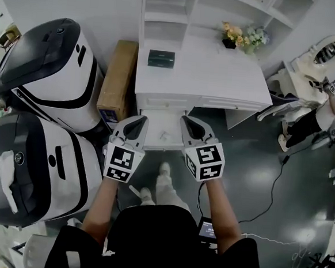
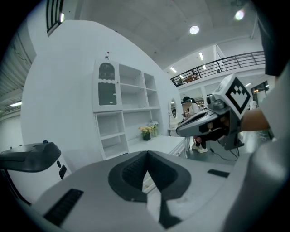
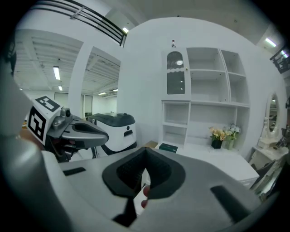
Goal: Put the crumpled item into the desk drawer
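My left tongs and my right tongs sit side by side at one height, both aimed at the white desk ahead. Each pair is pressed together at the tips with nothing pinched between them. The left gripper view shows my left pair meeting in a closed V, and the right gripper view shows the same on my right pair.

The drawer stands pulled out just beyond and below the tips, in the gap between the two tongs. On its pale floor lies a faint, small, wrinkled-looking thing, the crumpled item, nearer my left tongs than my right and touching neither. It is pale like the drawer and too small for me to tell its long axis or which way it points.

Through the slit under my right jaws a reddish spot shows; I cannot tell what it is.
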`<state>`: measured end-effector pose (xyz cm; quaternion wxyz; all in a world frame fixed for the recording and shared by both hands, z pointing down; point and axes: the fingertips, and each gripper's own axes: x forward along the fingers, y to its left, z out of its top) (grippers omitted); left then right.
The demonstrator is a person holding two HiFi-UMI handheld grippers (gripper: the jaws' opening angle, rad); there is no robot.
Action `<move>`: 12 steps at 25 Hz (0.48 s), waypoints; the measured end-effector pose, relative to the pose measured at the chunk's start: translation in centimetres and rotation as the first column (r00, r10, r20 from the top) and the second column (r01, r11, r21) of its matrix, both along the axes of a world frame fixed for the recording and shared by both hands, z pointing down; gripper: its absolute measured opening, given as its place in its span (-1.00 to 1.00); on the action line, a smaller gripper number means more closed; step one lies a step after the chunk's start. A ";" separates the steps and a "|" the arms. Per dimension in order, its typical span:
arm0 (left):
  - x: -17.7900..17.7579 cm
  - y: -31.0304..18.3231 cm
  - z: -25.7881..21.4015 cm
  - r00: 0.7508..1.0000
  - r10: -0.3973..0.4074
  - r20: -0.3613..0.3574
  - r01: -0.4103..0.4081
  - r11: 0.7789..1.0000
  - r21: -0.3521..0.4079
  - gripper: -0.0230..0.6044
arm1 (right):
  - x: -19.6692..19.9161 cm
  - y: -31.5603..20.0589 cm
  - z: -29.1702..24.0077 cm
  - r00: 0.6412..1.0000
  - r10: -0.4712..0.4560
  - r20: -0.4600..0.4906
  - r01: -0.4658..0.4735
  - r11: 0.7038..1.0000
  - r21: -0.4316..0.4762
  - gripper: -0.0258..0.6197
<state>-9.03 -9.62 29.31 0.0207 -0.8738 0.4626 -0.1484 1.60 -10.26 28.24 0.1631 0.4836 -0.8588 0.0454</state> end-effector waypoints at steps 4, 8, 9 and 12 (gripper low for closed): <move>0.1 1.5 -2.1 1.000 0.005 -0.005 -0.004 0.999 0.046 -0.91 | 0.3 1.8 -1.3 1.000 0.014 0.025 -0.015 1.000 0.025 -0.93; -0.1 3.2 -3.8 1.000 0.007 -0.019 -0.005 0.997 0.073 -0.91 | -0.2 3.7 -2.7 1.000 0.014 0.006 -0.014 0.998 0.067 -0.93; -0.3 3.6 -4.1 1.000 0.007 -0.021 -0.005 0.997 0.077 -0.91 | -0.3 4.1 -3.2 1.000 0.016 -0.001 -0.015 0.996 0.082 -0.93; -0.7 4.6 -4.9 1.000 0.003 -0.019 -0.001 0.996 0.094 -0.91 | -0.6 5.1 -4.3 1.000 0.025 -0.011 -0.023 0.992 0.121 -0.93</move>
